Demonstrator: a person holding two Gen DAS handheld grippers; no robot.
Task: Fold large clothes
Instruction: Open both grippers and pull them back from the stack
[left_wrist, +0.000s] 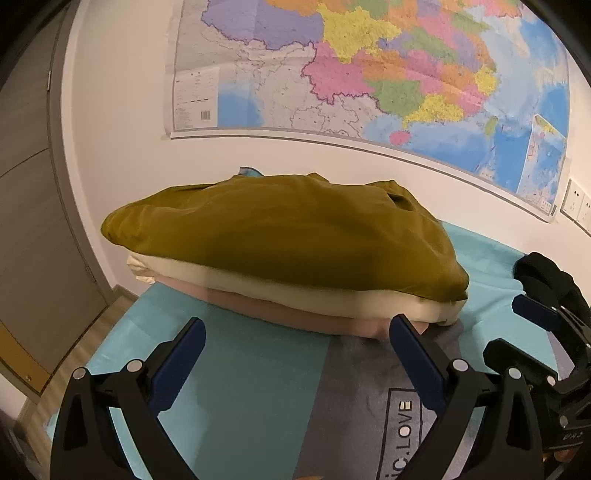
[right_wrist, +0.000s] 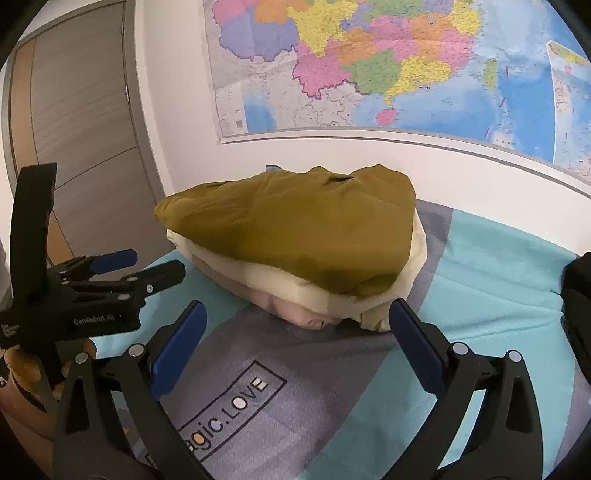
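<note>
We hold the left gripper (left_wrist: 297, 338) low over the turquoise sheet (left_wrist: 236, 369), its blue-padded fingers (left_wrist: 184, 354) spread wide with nothing between them. Just ahead sits the stack of folded clothes (left_wrist: 295, 284): an olive-green piece (left_wrist: 280, 232) on top, a cream one (left_wrist: 295, 291) under it, a pink one (left_wrist: 295, 317) at the bottom. Our right gripper (right_wrist: 297, 321) is wide too, empty, hovering above the grey panel (right_wrist: 303, 373) with its "LOVE" lettering, near the stack's front corner. A big map (left_wrist: 369, 66) covers the wall behind, and a grey door (right_wrist: 77, 122) stands off to the left.
</note>
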